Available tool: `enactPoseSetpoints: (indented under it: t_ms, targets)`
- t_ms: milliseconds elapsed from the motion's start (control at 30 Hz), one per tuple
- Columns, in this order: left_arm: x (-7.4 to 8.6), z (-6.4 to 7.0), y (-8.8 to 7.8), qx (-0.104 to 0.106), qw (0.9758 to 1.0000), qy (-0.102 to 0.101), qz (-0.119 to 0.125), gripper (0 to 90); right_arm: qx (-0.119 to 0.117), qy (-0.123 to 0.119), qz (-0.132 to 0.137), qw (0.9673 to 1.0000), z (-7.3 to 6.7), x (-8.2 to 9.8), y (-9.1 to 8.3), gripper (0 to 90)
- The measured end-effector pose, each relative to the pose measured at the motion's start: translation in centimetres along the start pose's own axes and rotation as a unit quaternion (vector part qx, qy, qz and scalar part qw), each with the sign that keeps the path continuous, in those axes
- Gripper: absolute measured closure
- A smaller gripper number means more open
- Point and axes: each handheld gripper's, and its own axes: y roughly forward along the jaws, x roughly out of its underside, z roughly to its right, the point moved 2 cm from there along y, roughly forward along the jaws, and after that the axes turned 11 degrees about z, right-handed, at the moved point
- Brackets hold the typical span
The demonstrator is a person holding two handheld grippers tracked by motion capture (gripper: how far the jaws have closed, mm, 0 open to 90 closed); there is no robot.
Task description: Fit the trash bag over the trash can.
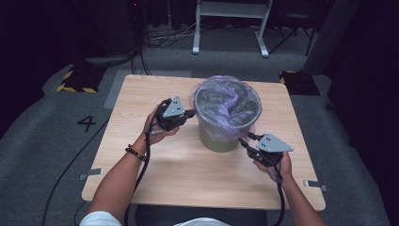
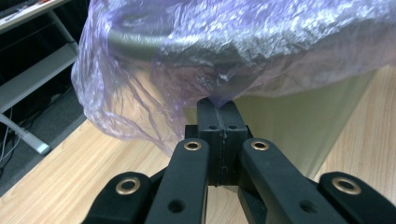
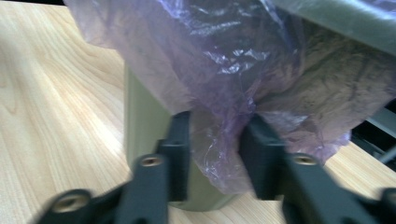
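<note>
a small olive bin stands upright near the middle of the wooden worktop, lined with a thin purple bag whose mouth is folded out over the rim and hangs down the outside wall as a loose skirt. so the lining itself looks done or not yet undone; the work in hand is on that overhang.

the left gripper sits at the bin's left side, just under the rim, its jaws pressed together on a pinch of the purple film where the skirt meets the wall. the right gripper is at the lower right of the bin, its jaws standing apart with a bunched fold of the bag hanging between them; the pads do not clearly press on it, and that view is blurred.

my reading: one side of the bag is secured, the other is about to be caught. left to do is closing the right jaws on the film, then drawing the skirt either down snug or up off the rim; which of the two, i cannot tell.
</note>
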Motion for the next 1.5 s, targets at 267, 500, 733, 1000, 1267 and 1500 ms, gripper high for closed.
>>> enactPoseSetpoints:
  t_ms: [267, 500, 733, 1000, 1267, 1500]
  targets:
    - [1.9, -0.1, -0.4, 0.001, 0.9998, -0.014, -0.016, 90.0, -0.036, 0.029, 0.001, 0.9989, 0.6, 0.9, 0.0, 90.0]
    - [4.6, 0.2, -0.1, -0.003, 0.9980, -0.027, -0.057, 90.0, -0.057, 0.045, -0.036, 0.9967, 0.5, 2.8, 0.8, 89.9]
    - [6.6, 0.5, 0.3, -0.001, 0.9948, -0.038, -0.095, 90.0, -0.056, 0.078, -0.051, 0.9940, 1.5, 4.0, 1.0, 88.6]
    - [7.3, 0.4, -0.2, -0.005, 0.9945, -0.069, -0.078, 87.6, -0.051, 0.115, -0.055, 0.9905, 2.6, 4.7, 0.8, 83.1]
    - [6.4, 0.9, -1.7, -0.014, 0.9943, -0.093, -0.050, 43.3, -0.034, 0.144, -0.043, 0.9881, 3.6, 4.8, -0.2, 55.7]
    - [5.9, 1.9, -3.3, -0.007, 0.9941, -0.100, -0.041, 22.1, -0.022, 0.150, -0.027, 0.9880, 4.4, 4.2, -2.1, 38.9]
